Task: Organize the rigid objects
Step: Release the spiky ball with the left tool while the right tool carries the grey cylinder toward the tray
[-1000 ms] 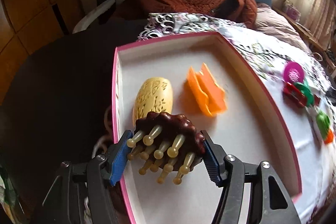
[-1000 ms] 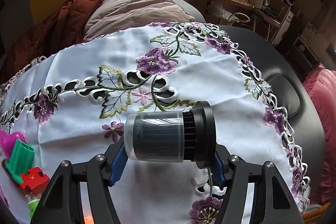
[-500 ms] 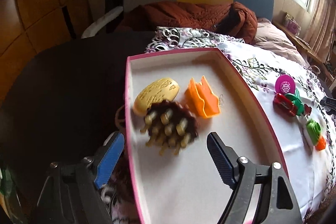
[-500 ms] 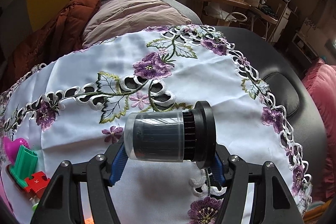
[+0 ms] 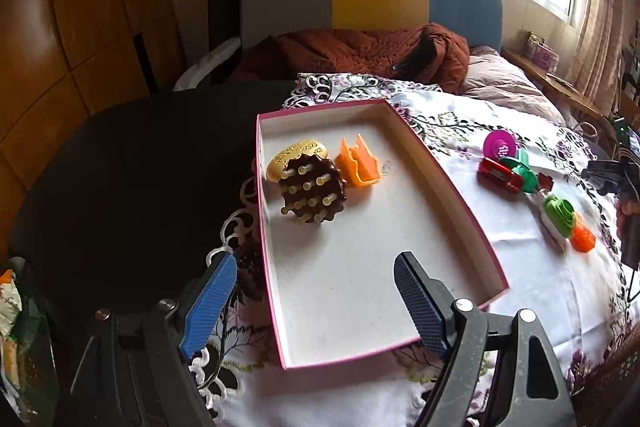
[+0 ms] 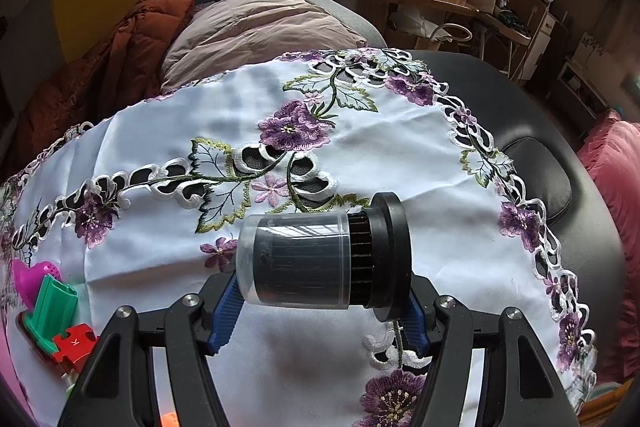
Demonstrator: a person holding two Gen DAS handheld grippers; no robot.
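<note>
Since 1 s ago: the left gripper [image 5: 308, 295] has let go of the brown peg brush [image 5: 313, 188] and pulled back and up; the brush now sits in the tray and the jaws have gone from clamped to wide apart. Right side is unchanged, same grip on the cylinder.

Left wrist view: left gripper empty, blue pads spread, one outside the tray's left wall, the other over the tray's near end. Pink-rimmed tray [image 5: 460, 195] lies on the embroidered tablecloth [image 5: 520, 275]. Inside, at the far-left end: brush tilted with pegs facing the camera, leaning against the yellow oval piece [image 5: 294, 155] behind it; orange clip-shaped piece [image 5: 357, 163] just beside both on the right. Rest of the tray floor is bare. Outside the tray, right of it on the cloth: magenta disc [image 5: 499, 144], red piece [image 5: 498, 175], teal-green piece [image 5: 524, 171], green ring piece [image 5: 560, 213] touching an orange piece [image 5: 583, 238]. The other gripper shows at the far right edge, blurred.

Right wrist view: right gripper [image 6: 316, 307] clamped on a black cylinder with clear sleeve [image 6: 320, 259], held sideways, flange end to the right, above the tablecloth [image 6: 160, 147]. Bottom left on the cloth: magenta piece [image 6: 32, 277], green piece [image 6: 52, 305], red puzzle-shaped piece [image 6: 74, 345], bunched together. Dark table [image 6: 532, 107] shows past the cloth edge.
</note>
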